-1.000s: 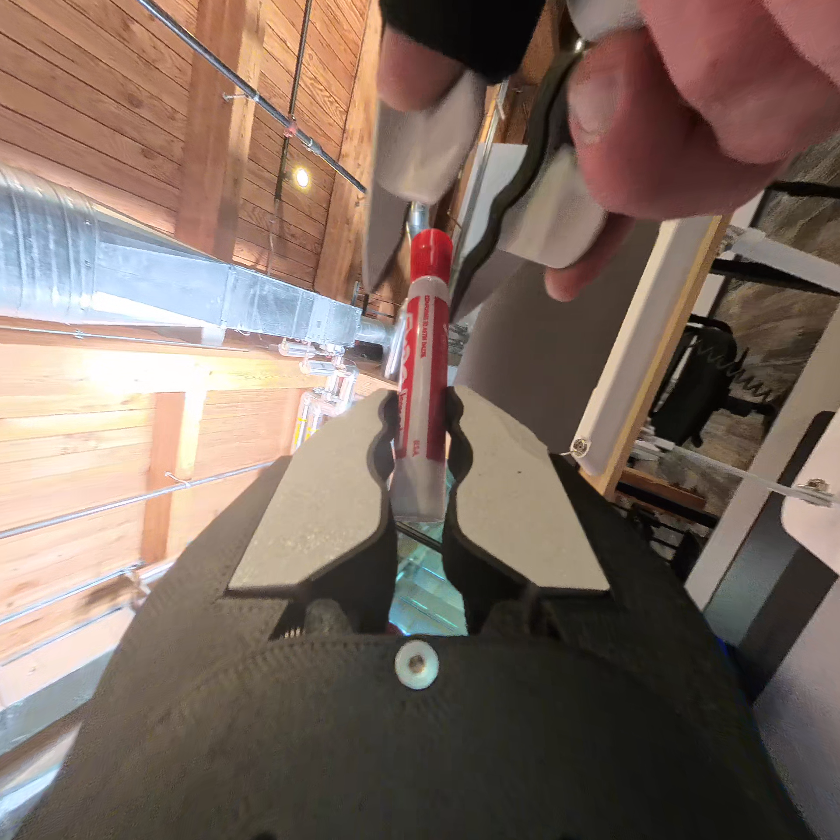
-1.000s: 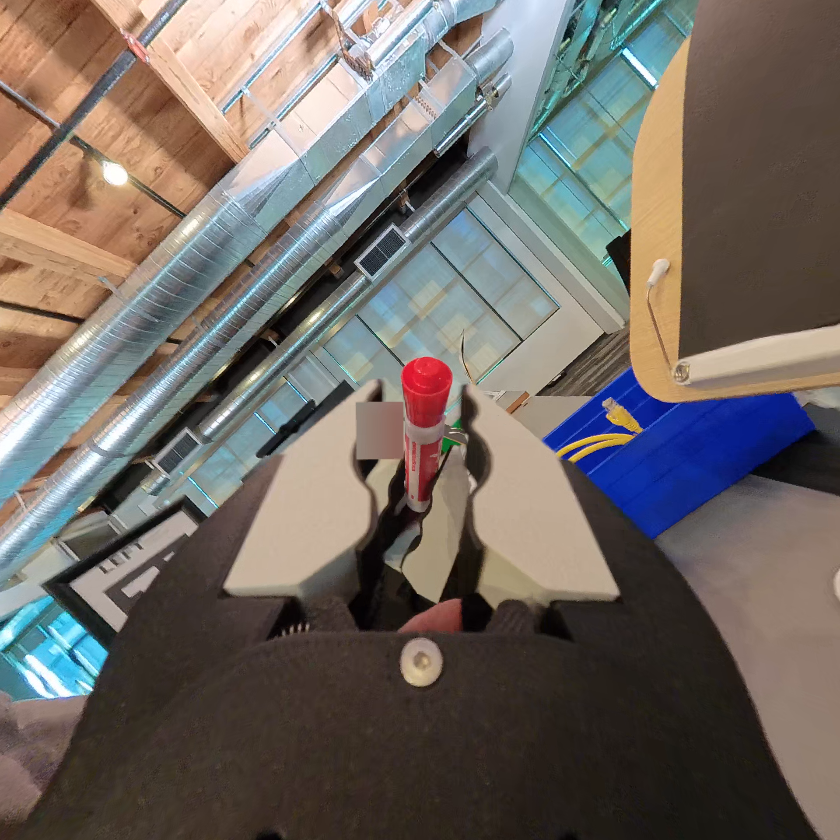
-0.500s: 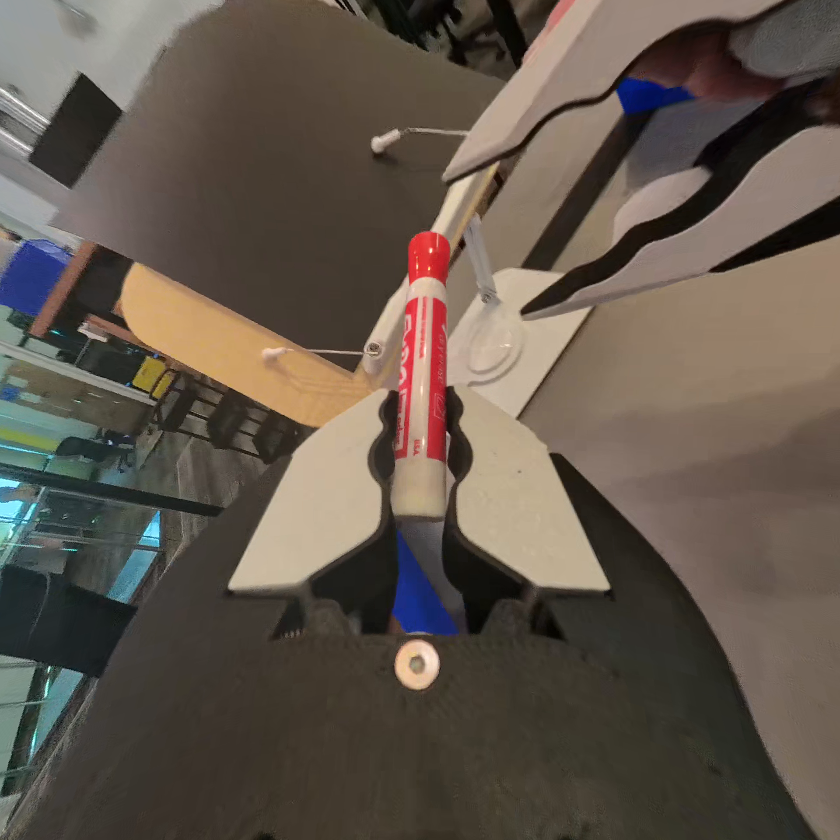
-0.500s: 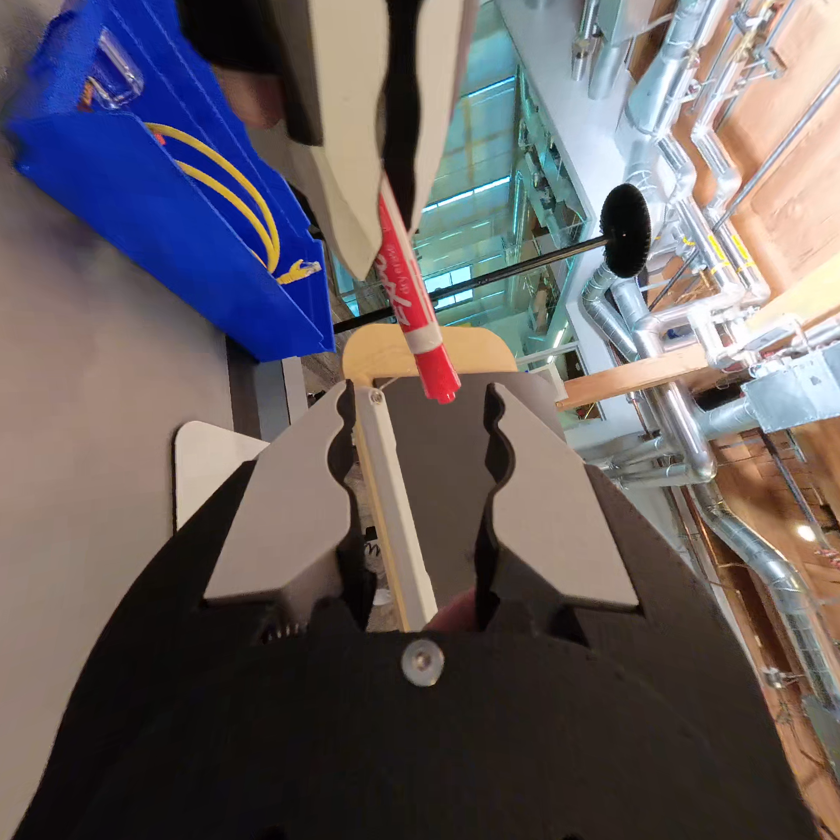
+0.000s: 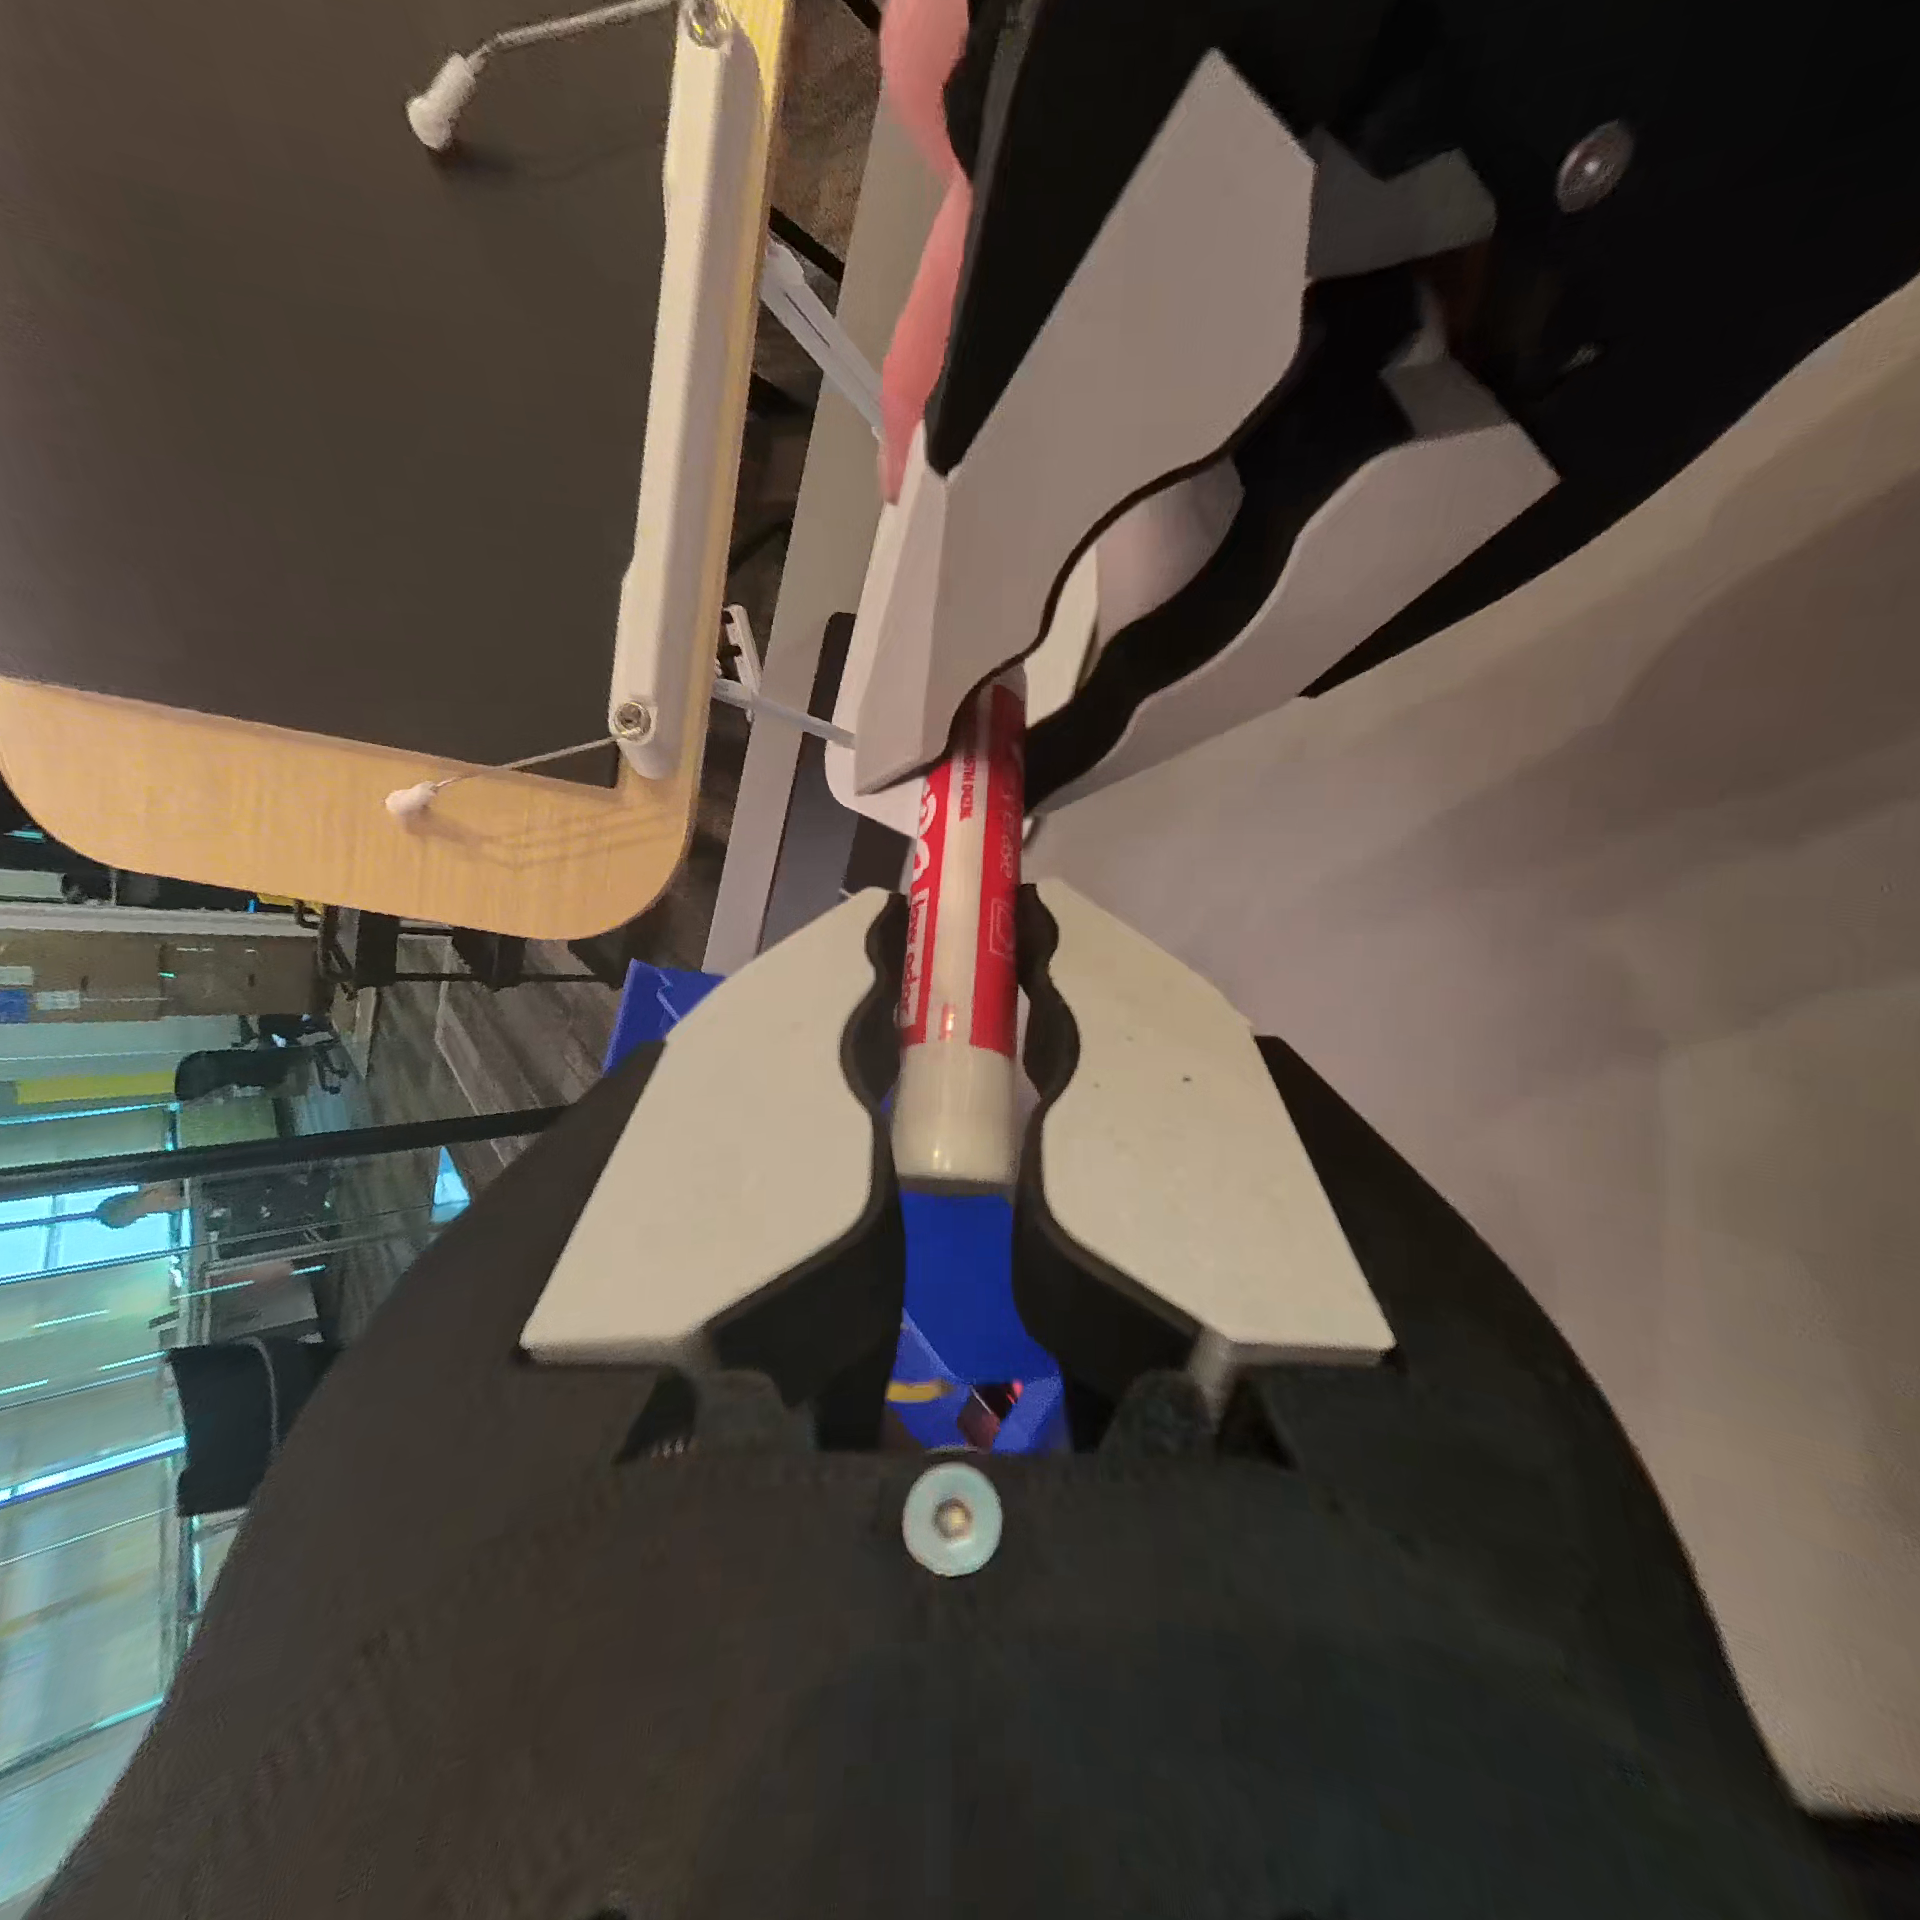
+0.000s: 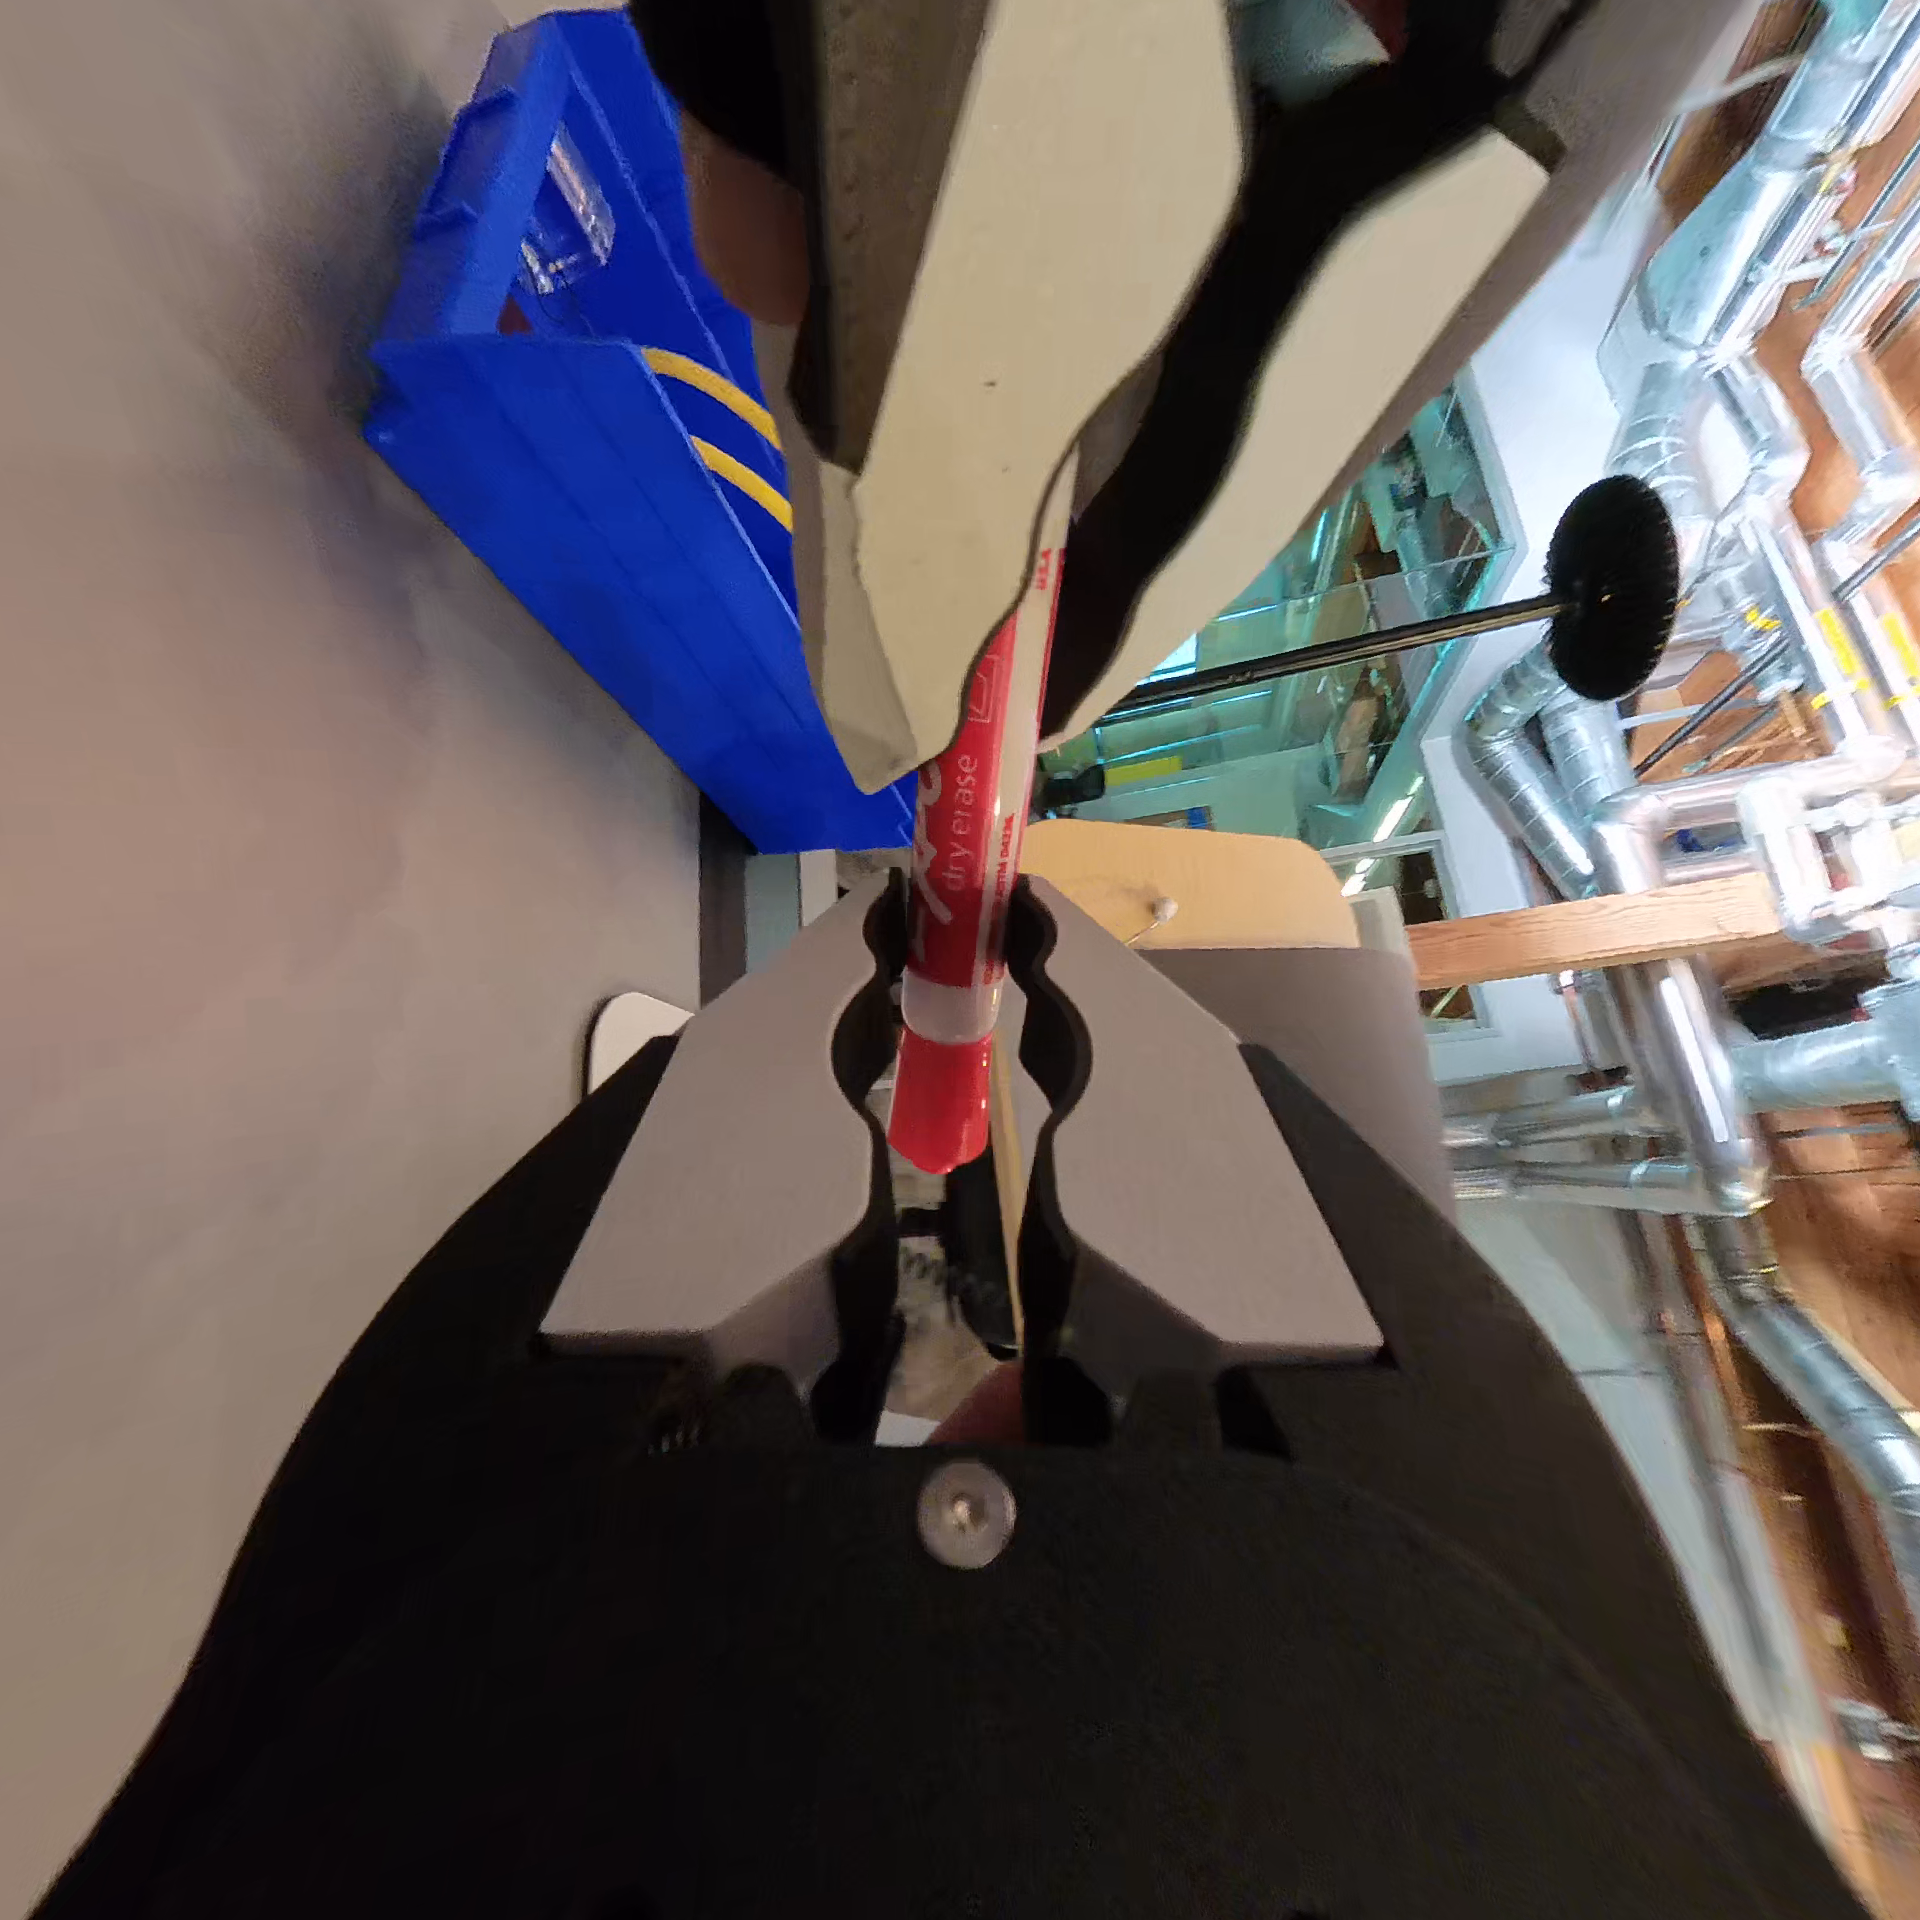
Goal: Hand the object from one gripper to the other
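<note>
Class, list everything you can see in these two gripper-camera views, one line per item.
marker: one, red and white, centre of both views
bin: one, blue, on the table
cables: two strands, yellow, in the bin
table: one, grey, left of right wrist view
panel: one, dark with wooden edge, upper left of left wrist view
ducts: several, silver, far right
finger: one, behind the right gripper
left gripper: one, grey, shut on marker's white end
right gripper: one, grey, around red cap end

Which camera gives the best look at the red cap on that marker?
The right wrist view: the marker's red cap shows whole between the right gripper jaws. In the left wrist view the cap is hidden inside that gripper; only the marker barrel shows, held by the left gripper.
</note>
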`<state>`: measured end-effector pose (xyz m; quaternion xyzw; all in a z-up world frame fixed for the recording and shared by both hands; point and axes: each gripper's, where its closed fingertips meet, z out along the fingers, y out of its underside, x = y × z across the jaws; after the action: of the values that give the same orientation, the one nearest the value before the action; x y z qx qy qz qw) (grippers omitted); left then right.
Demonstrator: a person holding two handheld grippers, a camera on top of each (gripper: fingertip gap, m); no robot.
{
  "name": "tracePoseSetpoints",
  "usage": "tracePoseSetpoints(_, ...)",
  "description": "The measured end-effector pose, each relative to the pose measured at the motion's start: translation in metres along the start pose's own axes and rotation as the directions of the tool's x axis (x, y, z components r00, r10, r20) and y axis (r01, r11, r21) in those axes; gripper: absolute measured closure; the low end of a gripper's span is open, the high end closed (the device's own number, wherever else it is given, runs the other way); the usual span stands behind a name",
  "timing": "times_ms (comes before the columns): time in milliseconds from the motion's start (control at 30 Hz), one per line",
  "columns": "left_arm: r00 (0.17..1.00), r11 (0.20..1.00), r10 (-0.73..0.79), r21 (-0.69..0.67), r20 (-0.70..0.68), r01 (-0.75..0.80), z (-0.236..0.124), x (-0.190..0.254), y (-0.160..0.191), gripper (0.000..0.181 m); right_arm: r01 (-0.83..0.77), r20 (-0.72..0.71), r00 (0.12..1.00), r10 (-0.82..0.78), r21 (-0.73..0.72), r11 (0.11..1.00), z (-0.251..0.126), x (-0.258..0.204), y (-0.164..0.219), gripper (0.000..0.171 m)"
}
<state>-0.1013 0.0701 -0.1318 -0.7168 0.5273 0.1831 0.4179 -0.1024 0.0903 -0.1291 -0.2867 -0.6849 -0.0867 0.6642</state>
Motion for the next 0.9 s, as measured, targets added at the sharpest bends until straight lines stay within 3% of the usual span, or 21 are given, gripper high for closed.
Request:
tracePoseSetpoints(133,0.987,0.996,-0.022,0.09,0.161,0.007,-0.009,-0.028,-0.014,0.135,-0.299,0.029,0.954,0.298,0.025,0.954,-0.003,0.014,0.011,0.155)
tracePoseSetpoints(200,0.972,0.984,-0.007,0.173,0.234,-0.034,-0.02,-0.039,-0.025,0.122,-0.531,0.062,0.847,0.528,0.048,0.846,-0.004,0.024,0.016,0.155)
tracePoseSetpoints(300,0.932,0.963,-0.007,0.254,0.361,-0.091,-0.032,-0.057,-0.038,0.118,-0.851,0.189,0.525,0.83,0.099,0.515,-0.008,0.039,0.014,0.156)
tracePoseSetpoints(367,0.898,0.95,0.009,0.277,0.44,-0.145,-0.035,-0.063,-0.045,0.115,-0.96,0.28,0.278,0.919,0.123,0.253,-0.012,0.052,0.014,0.156)
tracePoseSetpoints(467,0.823,0.927,0.054,0.279,0.565,-0.251,-0.03,-0.064,-0.057,0.117,-0.99,0.407,-0.046,0.912,0.102,-0.096,-0.018,0.065,0.018,0.155)
tracePoseSetpoints(533,0.776,0.917,0.099,0.245,0.623,-0.314,-0.02,-0.06,-0.062,0.117,-0.965,0.464,-0.195,0.864,0.07,-0.255,-0.021,0.07,0.02,0.155)
tracePoseSetpoints(700,0.662,0.846,0.179,0.229,0.727,-0.481,-0.007,-0.038,-0.079,0.126,-0.881,0.518,-0.399,0.757,0.013,-0.474,-0.024,0.078,0.027,0.156)
tracePoseSetpoints(900,0.519,0.798,0.274,0.11,0.81,-0.593,0.005,-0.026,-0.082,0.128,-0.854,0.517,-0.464,0.719,-0.046,-0.518,-0.022,0.073,0.025,0.155)
